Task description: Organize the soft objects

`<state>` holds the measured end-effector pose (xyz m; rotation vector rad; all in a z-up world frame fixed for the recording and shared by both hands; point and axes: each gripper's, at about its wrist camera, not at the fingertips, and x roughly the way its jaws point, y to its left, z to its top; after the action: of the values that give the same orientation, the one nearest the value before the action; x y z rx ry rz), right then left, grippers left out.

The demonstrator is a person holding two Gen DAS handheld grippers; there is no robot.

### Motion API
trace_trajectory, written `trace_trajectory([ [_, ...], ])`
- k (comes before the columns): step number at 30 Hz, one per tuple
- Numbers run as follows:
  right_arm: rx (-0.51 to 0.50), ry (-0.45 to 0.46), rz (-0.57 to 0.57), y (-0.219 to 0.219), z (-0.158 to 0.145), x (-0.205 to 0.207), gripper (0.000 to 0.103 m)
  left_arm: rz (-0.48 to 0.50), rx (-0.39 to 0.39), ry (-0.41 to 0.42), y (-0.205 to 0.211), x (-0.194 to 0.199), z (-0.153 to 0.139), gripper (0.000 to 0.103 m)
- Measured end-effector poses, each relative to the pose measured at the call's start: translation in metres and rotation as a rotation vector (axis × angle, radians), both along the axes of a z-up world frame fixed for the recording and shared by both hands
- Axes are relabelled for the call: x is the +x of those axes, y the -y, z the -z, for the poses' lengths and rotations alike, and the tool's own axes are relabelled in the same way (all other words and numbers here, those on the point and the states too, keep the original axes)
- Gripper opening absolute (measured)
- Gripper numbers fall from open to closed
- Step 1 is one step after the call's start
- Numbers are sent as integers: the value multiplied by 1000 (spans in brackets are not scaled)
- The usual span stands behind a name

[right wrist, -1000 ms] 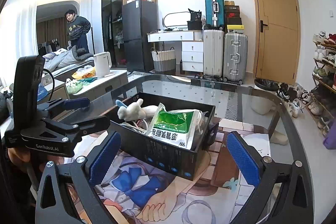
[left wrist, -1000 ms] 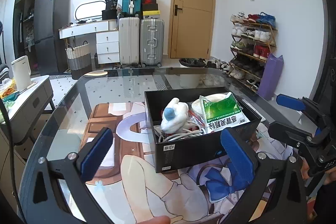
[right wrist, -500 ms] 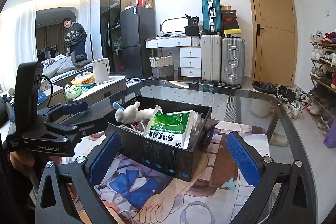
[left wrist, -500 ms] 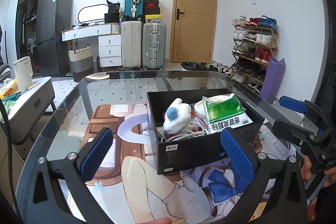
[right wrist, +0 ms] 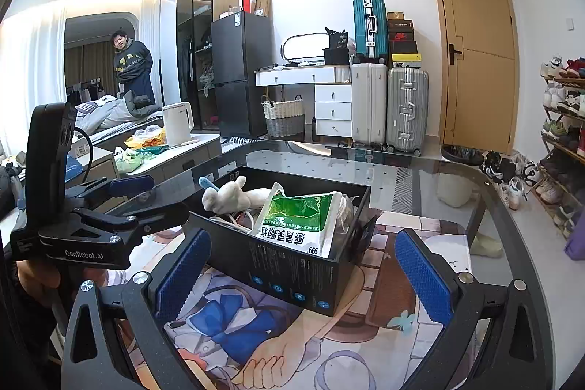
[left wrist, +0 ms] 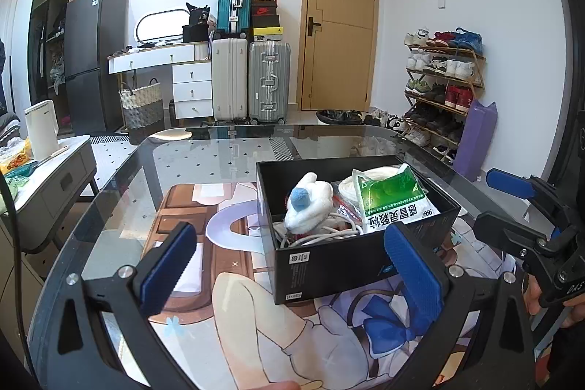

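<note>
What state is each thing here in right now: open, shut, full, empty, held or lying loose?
Left gripper: open, holding nothing.
Right gripper: open, holding nothing.
Black box: lid off, filled with things.
Plush toy: lying loose in the box.
Green and white bag: leaning in the box, looks sealed.
White cable: tangled in the box.
Door: shut.

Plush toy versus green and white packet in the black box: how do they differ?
The plush toy is white and fuzzy with a blue pompom; the green and white packet is flat, glossy and printed. The toy lies at the box's left end on white cables, the packet leans at the right end. Both sit inside the black box, ungripped.
</note>
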<state>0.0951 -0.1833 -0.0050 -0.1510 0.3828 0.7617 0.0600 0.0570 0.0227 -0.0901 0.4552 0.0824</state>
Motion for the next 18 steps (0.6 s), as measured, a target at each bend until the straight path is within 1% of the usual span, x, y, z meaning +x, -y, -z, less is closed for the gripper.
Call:
trace_trajectory([
  [18, 10, 0, -3, 1, -2, 0, 102, 1, 12, 10, 2, -1, -1, 103],
])
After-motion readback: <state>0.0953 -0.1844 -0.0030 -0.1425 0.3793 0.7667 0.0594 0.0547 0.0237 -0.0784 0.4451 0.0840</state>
